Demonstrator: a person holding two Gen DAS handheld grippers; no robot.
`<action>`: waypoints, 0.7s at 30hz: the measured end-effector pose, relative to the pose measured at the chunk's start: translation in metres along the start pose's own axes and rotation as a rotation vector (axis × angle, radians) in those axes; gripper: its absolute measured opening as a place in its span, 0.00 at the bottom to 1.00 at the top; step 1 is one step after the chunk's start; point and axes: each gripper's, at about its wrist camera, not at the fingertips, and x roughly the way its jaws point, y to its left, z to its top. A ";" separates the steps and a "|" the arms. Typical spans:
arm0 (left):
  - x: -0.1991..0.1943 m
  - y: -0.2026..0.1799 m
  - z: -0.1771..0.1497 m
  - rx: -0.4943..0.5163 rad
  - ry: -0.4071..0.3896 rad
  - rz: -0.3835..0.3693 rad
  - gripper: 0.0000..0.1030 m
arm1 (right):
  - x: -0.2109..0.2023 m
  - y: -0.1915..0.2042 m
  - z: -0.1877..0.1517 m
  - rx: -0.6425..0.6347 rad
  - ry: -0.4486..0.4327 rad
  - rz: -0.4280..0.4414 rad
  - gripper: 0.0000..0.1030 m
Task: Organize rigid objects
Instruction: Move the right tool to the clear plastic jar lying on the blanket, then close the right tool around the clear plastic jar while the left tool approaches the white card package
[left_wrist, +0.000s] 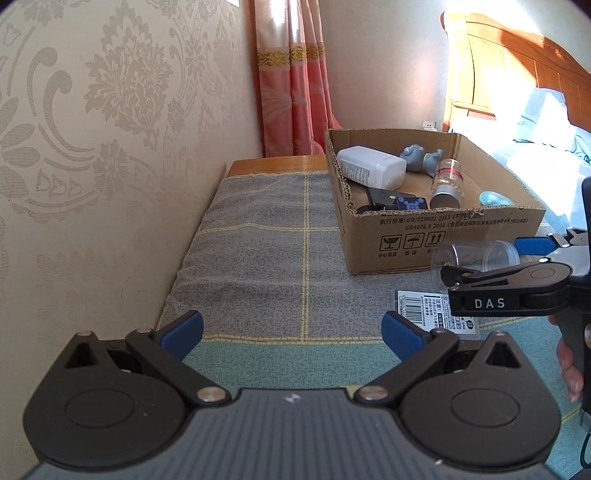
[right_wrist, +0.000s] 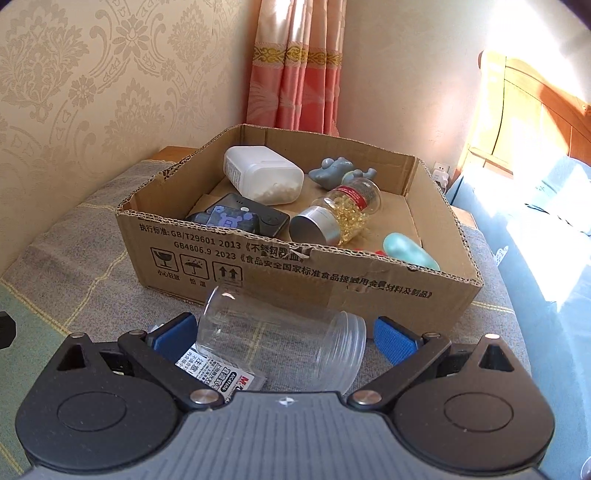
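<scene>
A clear plastic jar (right_wrist: 280, 338) lies on its side on the cloth in front of a cardboard box (right_wrist: 295, 273). My right gripper (right_wrist: 282, 339) is open, its blue fingers on either side of the jar, apart from it. A small flat labelled packet (right_wrist: 225, 373) lies under the jar's left end. The jar (left_wrist: 476, 254) and packet (left_wrist: 424, 306) also show in the left wrist view, with the right gripper (left_wrist: 517, 254) over them. My left gripper (left_wrist: 293, 334) is open and empty above the cloth. The box (left_wrist: 424, 240) stands ahead to its right.
The box holds a white bottle (right_wrist: 262, 179), a jar of yellow capsules (right_wrist: 341, 210), a grey toy (right_wrist: 338, 171), a black device (right_wrist: 240, 218) and a teal egg shape (right_wrist: 410, 249). The wallpapered wall is at left, a pink curtain (left_wrist: 291, 77) behind, a bed (right_wrist: 546, 206) at right.
</scene>
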 end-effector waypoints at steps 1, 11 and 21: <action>0.000 -0.002 0.000 0.004 0.001 -0.004 0.99 | 0.001 -0.003 -0.002 0.007 0.008 0.000 1.00; 0.009 -0.033 0.002 0.066 0.033 -0.044 0.99 | 0.007 -0.046 -0.022 0.088 0.082 -0.020 1.00; 0.021 -0.058 0.004 0.111 0.063 -0.096 0.99 | 0.010 -0.048 -0.037 -0.023 0.119 0.083 1.00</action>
